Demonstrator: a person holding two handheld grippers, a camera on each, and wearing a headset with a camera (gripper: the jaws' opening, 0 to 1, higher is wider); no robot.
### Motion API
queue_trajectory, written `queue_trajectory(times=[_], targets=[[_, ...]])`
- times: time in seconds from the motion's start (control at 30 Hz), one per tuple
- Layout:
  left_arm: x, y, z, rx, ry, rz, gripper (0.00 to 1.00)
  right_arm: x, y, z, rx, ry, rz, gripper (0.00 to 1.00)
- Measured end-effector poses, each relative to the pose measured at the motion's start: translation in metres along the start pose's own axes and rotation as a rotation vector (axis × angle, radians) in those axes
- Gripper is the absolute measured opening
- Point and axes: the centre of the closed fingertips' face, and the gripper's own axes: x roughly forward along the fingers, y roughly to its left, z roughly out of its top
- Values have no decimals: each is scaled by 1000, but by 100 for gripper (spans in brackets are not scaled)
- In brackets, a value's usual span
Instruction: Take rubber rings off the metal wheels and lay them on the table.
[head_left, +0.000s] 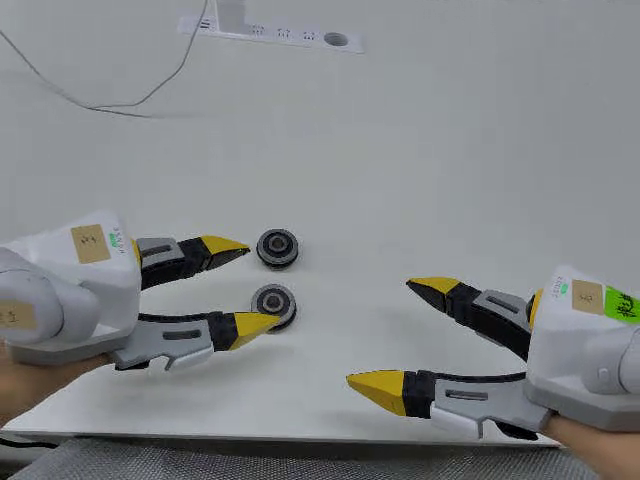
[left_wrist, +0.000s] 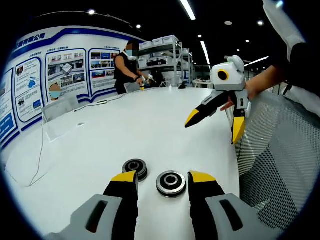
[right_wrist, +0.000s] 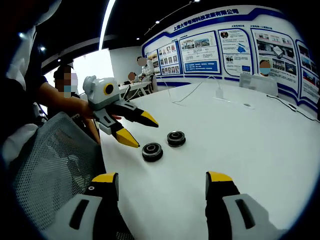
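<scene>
Table top (head_left: 420, 180) looks like smooth white laminate, mostly matt with a faint sheen. The near wheel (head_left: 274, 303) and far wheel (head_left: 278, 248) are dull grey metal mixed with matt black rubber. Left gripper (head_left: 262, 283) and right gripper (head_left: 378, 332) have glossy white plastic shells, grey plastic arms and yellow tips (rubbery-looking, can't be sure), plus small papery labels. The chair mesh (left_wrist: 280, 165) is coarse grey woven stuff.
</scene>
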Motion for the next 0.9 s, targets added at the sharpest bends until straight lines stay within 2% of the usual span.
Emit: queue_trajectory(times=[0.13, 0.27, 0.47, 0.9], targets=[[5, -2, -2, -8, 0, -16, 38, 0, -1, 0, 11, -3, -2, 71], [8, -3, -4, 13, 12, -18, 34, 0, -2, -1, 12, -1, -6, 70], [10, -6, -7, 17, 30, -34, 23, 1, -3, 1, 17, -10, -2, 69], [13, -8, -11, 2, 57, -49, 19, 2, 1, 3, 9, -18, 16, 69]])
